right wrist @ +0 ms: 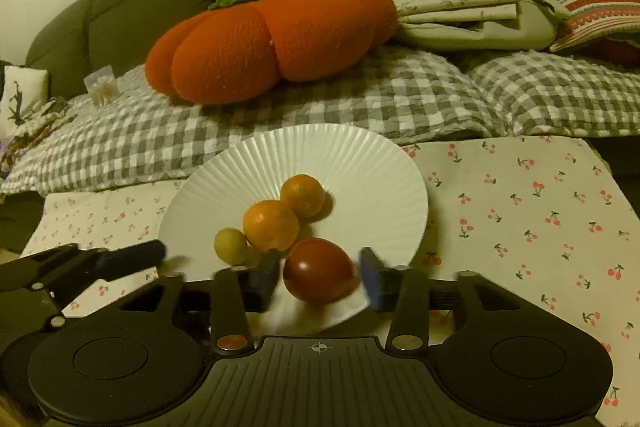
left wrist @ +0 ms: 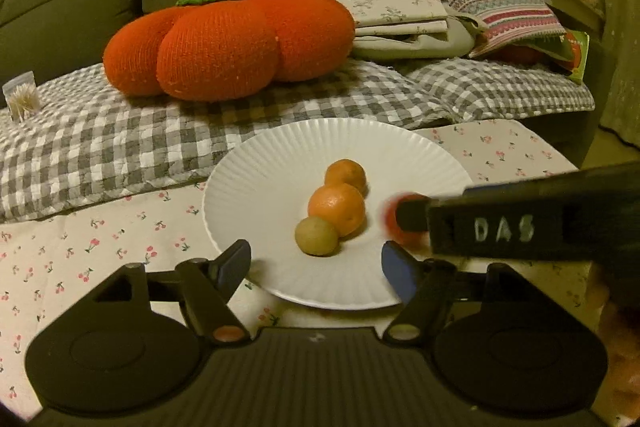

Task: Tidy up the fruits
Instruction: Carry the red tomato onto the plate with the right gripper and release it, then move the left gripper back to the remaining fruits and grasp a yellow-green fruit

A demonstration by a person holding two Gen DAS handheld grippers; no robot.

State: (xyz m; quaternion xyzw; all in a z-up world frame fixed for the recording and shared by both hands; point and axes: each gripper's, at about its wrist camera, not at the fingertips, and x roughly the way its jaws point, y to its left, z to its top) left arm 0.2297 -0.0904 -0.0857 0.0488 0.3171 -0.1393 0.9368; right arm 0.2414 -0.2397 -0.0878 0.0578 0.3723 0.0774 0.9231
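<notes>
A white ribbed plate (left wrist: pixel 280 163) (right wrist: pixel 360 167) lies on the cherry-print cloth. On it sit two oranges (left wrist: pixel 338 213) (right wrist: pixel 272 225) in a row, the farther orange (left wrist: pixel 346 175) (right wrist: pixel 303 195) behind, and a small green fruit (left wrist: pixel 317 237) (right wrist: pixel 231 245) in front. My right gripper (right wrist: pixel 318 273) has its fingers on both sides of a red tomato (right wrist: pixel 319 275) (left wrist: pixel 400 223) over the plate's near edge; the fingers look blurred. My left gripper (left wrist: pixel 316 263) is open and empty at the plate's near rim.
A big orange pumpkin cushion (left wrist: pixel 228 43) lies on a grey checked quilt (left wrist: pixel 120 139) on a dark green sofa behind the plate. Folded cloths and a striped pillow (left wrist: pixel 500 3) are stacked at right. A small clear box of toothpicks (left wrist: pixel 22 97) stands at left.
</notes>
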